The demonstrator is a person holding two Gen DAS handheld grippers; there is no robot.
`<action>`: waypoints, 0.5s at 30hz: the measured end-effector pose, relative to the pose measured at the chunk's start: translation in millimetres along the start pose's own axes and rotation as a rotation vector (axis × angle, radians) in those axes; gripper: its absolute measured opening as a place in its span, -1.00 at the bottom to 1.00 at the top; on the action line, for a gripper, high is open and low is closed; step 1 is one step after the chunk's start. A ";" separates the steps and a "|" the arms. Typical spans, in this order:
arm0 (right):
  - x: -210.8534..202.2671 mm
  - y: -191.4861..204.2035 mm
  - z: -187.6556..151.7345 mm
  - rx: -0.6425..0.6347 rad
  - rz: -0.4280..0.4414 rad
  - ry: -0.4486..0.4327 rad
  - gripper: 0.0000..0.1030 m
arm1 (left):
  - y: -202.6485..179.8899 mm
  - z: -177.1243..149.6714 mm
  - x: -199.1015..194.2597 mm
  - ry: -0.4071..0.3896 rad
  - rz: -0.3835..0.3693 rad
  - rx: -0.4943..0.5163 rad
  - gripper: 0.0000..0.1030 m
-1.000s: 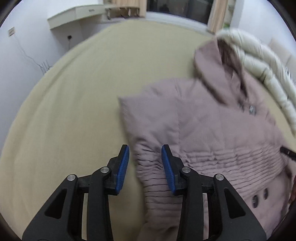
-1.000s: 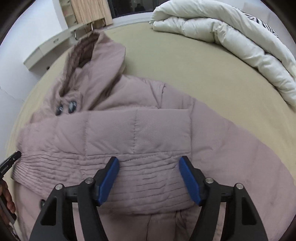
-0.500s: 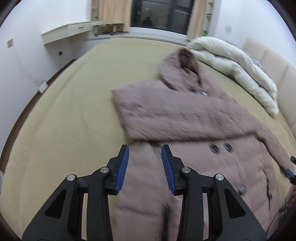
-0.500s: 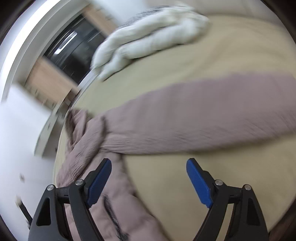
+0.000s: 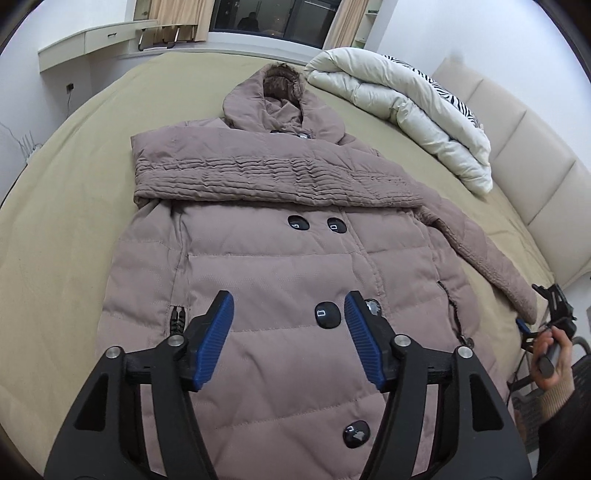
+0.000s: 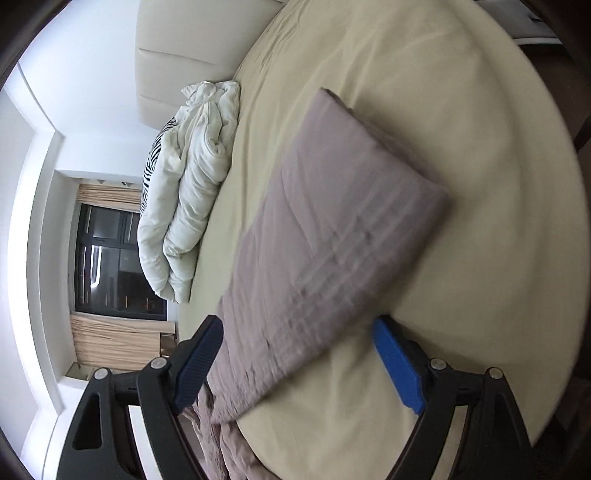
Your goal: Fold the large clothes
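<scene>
A mauve hooded puffer coat (image 5: 280,258) lies face up on the bed, its left sleeve (image 5: 266,177) folded across the chest and its right sleeve (image 5: 480,251) stretched out to the right. My left gripper (image 5: 288,343) is open and empty above the coat's lower front. The right gripper shows at the right edge of the left wrist view (image 5: 546,317), by the right sleeve's cuff. In the right wrist view my right gripper (image 6: 295,365) is open and empty, with the right sleeve (image 6: 325,236) lying ahead between its jaws.
The bed (image 5: 74,229) has a beige sheet. A white duvet (image 5: 406,107) with a zebra pillow is bunched by the padded headboard (image 5: 524,162). A white desk (image 5: 92,40) and a dark window (image 5: 266,18) are beyond the bed.
My left gripper has drawn back from the folded sleeve to over the coat's lower front and opened wider. My right gripper has swung to the outstretched right sleeve.
</scene>
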State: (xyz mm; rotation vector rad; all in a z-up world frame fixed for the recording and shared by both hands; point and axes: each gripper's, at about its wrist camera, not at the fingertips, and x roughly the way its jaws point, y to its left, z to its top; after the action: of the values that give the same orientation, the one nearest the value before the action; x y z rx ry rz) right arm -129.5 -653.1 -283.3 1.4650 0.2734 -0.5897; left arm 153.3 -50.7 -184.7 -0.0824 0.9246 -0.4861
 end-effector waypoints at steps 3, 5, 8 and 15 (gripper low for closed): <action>2.9 8.5 19.9 -0.023 -0.062 -0.028 0.13 | 11.1 6.4 -0.8 0.007 -0.006 -0.037 0.25; 6.3 26.7 28.0 -0.103 -0.134 -0.023 -0.52 | 16.7 9.6 -0.5 0.012 -0.020 -0.059 0.25; -3.4 60.6 27.5 -0.238 -0.153 -0.065 -0.63 | 23.1 15.7 2.4 0.017 -0.057 -0.099 0.25; 2.5 204.9 -68.8 -0.867 -0.108 -0.087 -0.69 | 37.1 30.8 5.7 0.023 -0.202 -0.252 0.25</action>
State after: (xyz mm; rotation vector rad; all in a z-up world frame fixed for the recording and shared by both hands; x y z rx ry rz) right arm -6.9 -586.7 -118.1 0.5897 0.4699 -0.5220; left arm 194.0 -24.4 -180.4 -0.4031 1.0015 -0.5559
